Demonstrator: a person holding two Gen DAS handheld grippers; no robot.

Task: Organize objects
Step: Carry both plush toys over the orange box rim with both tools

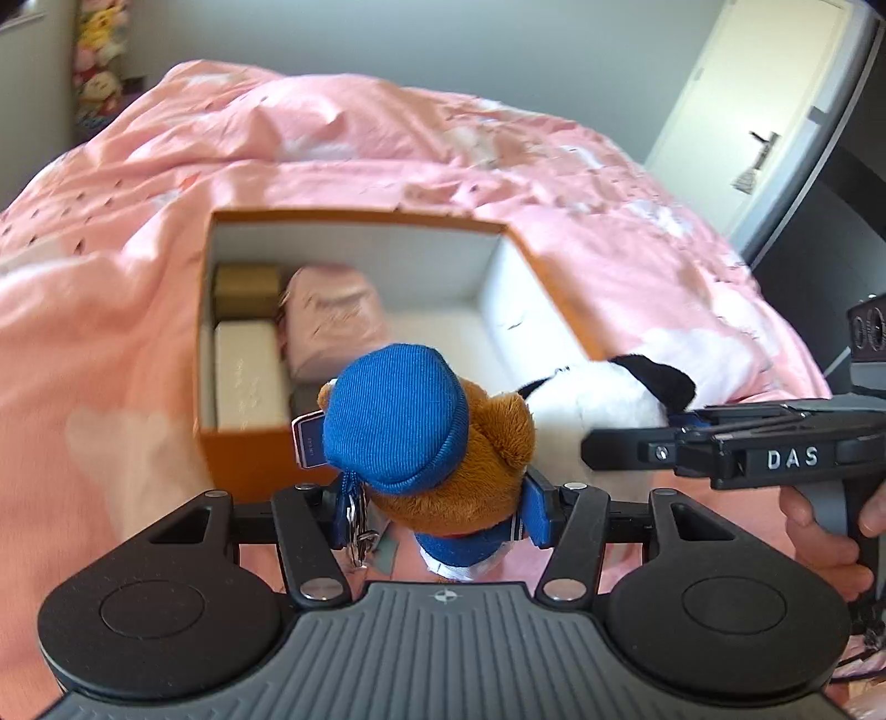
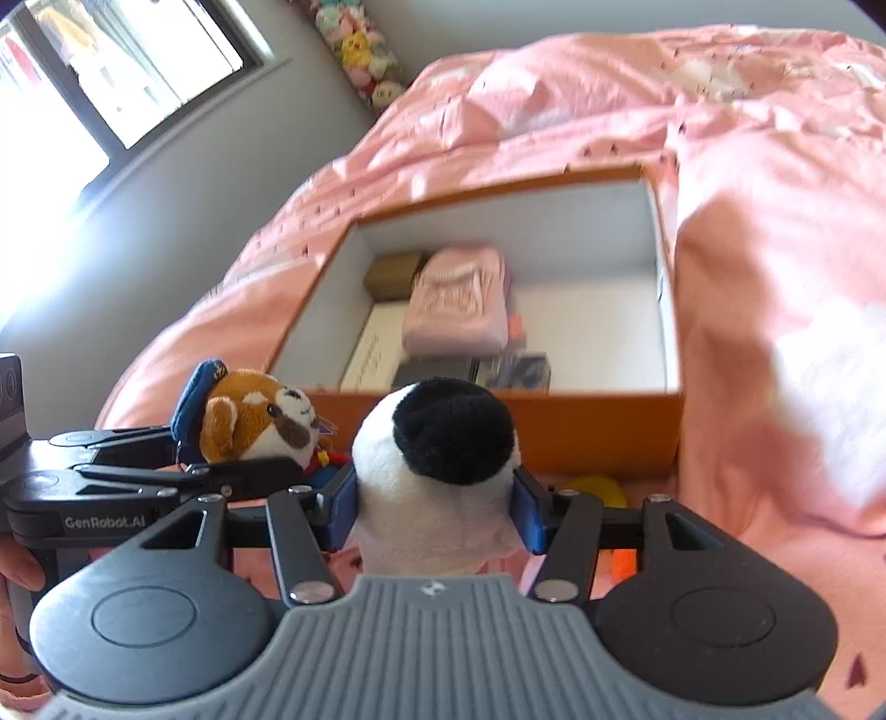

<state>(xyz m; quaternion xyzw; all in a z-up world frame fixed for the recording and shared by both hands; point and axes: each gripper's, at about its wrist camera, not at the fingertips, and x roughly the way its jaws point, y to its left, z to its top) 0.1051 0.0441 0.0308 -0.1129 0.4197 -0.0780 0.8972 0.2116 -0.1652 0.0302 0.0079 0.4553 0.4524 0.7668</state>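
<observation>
In my left gripper (image 1: 432,498) I hold a small brown plush bear (image 1: 459,471) with a blue ribbed cap; the two blue pads press on its sides, so the jaws are partly closed around its body, and a metal key ring hangs beside the left pad. In my right gripper (image 2: 434,498) I hold a white plush toy with a black patch (image 2: 437,448), and here also the blue pads squeeze it from both sides. From the right wrist view I see the left gripper just to the left of mine, with the bear lying sideways in it, and a part of my left hand (image 2: 22,570) on the handle. From the left wrist view my right hand (image 1: 830,531) grips the other handle at the right edge. Under the right gripper some yellow and orange things (image 2: 595,490) lie on the cover, but I cannot tell what they are. Just behind both toys stands an open orange cardboard box (image 2: 598,426) with white inner walls, resting on a pink bed cover (image 1: 111,266). Inside the box, on the left side, are a white flat box (image 1: 246,371), a small gold box (image 1: 243,288), a pink pouch (image 2: 457,310) and some dark small items I cannot identify. The right half of the box floor is bare. Far behind, plush toys (image 2: 360,44) are stacked by the grey wall, near a window (image 2: 111,72).
</observation>
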